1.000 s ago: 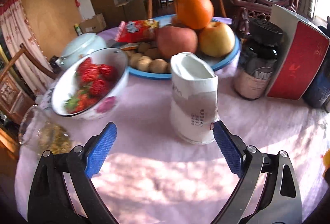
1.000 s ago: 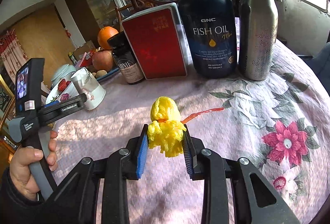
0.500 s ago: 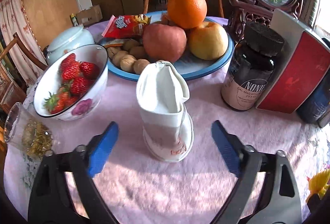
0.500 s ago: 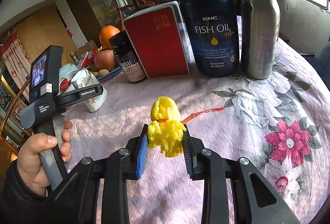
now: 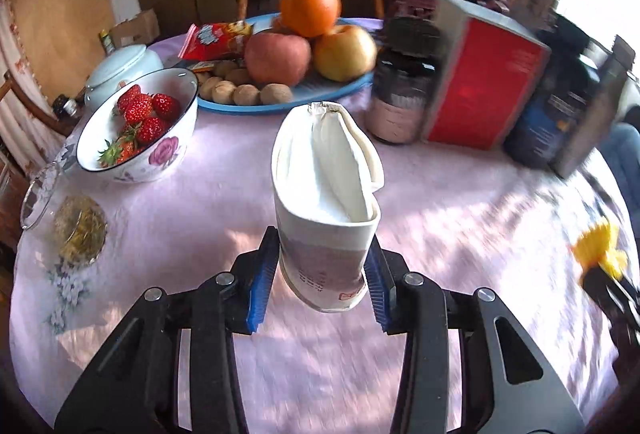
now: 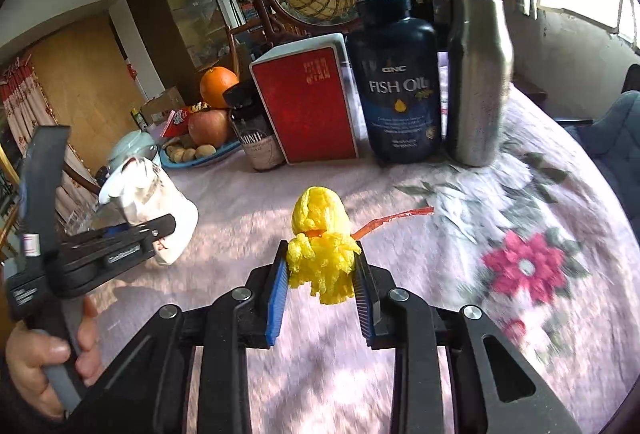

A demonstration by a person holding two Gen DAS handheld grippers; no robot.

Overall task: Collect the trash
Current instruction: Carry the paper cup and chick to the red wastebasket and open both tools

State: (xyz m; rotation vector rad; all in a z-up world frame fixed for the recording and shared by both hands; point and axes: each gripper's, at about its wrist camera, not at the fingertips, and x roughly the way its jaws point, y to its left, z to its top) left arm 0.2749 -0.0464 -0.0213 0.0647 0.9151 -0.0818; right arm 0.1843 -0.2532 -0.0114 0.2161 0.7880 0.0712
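The left hand-held gripper (image 5: 320, 284) is clenched on the lower half of a crumpled paper cup (image 5: 326, 202), blue pads flat against its sides, above the pink-clothed surface (image 5: 200, 194). That cup looks light and soft; its rim is already folded in, so a harder squeeze would likely crush it further. Low on the body, near the stiffer base, seems the sensible hold. The right hand-held gripper (image 6: 322, 284) pinches a wad of yellow plastic wrap (image 6: 322, 254), light and springy, probably slippery.
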